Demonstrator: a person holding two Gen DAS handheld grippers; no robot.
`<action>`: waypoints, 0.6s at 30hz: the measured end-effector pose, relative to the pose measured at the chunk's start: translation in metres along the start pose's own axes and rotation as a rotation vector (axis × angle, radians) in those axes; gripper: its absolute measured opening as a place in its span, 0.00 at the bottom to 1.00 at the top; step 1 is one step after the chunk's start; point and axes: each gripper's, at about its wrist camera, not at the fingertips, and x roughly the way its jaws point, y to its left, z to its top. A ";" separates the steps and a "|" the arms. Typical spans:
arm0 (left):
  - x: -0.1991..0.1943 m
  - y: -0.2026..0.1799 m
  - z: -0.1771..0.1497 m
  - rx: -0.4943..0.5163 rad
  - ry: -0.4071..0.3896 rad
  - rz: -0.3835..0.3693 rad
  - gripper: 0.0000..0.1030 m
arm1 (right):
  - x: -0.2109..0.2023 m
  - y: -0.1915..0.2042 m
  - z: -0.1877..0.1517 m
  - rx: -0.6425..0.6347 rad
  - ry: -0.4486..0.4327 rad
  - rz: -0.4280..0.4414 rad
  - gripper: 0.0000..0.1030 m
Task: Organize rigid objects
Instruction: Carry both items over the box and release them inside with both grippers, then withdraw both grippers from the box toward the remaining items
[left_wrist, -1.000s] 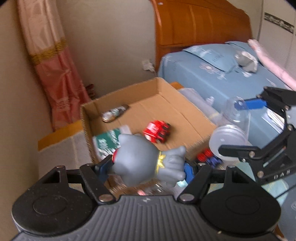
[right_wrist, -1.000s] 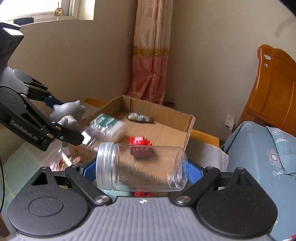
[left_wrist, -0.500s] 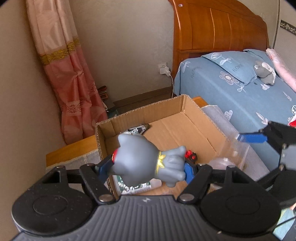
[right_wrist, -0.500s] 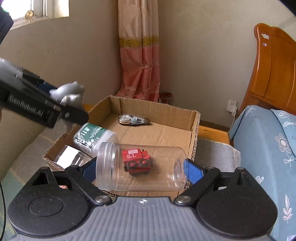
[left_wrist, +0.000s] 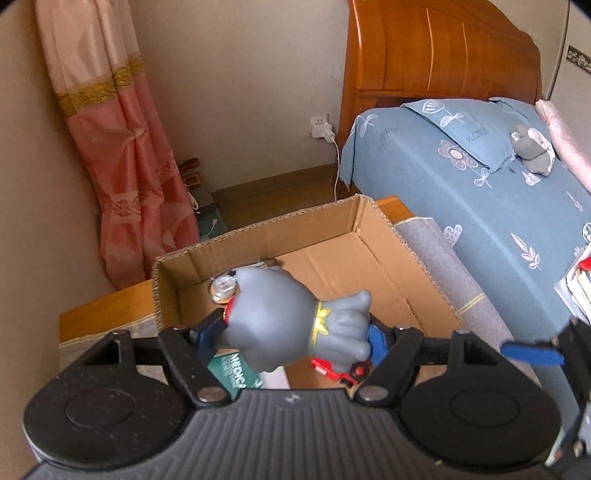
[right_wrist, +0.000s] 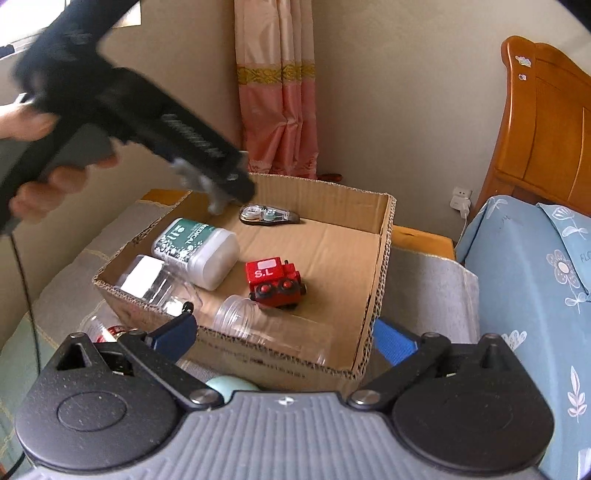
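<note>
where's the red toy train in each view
Left wrist: the red toy train peeks out low at centre, mostly hidden under the grey figure held in the left gripper.
Right wrist: it stands at centre on the floor of the cardboard box.
Shared landmark: the green-labelled bottle lying in the box.

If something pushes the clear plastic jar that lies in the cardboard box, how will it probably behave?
The clear plastic jar lies on its side, so it would probably roll, though the red toy train close beside it may stop it. It looks empty and thin-walled, so likely light. Its smooth surface may be slippery for the fingers.
</note>
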 end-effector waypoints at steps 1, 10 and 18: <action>0.004 -0.002 0.003 0.000 0.006 0.001 0.72 | -0.002 0.000 0.000 0.003 0.000 0.001 1.00; 0.032 -0.014 0.019 -0.041 0.028 0.004 0.76 | -0.020 -0.005 -0.006 0.037 -0.037 0.004 1.00; 0.022 -0.008 0.018 -0.095 0.033 0.015 0.91 | -0.030 -0.014 -0.015 0.068 -0.046 -0.009 1.00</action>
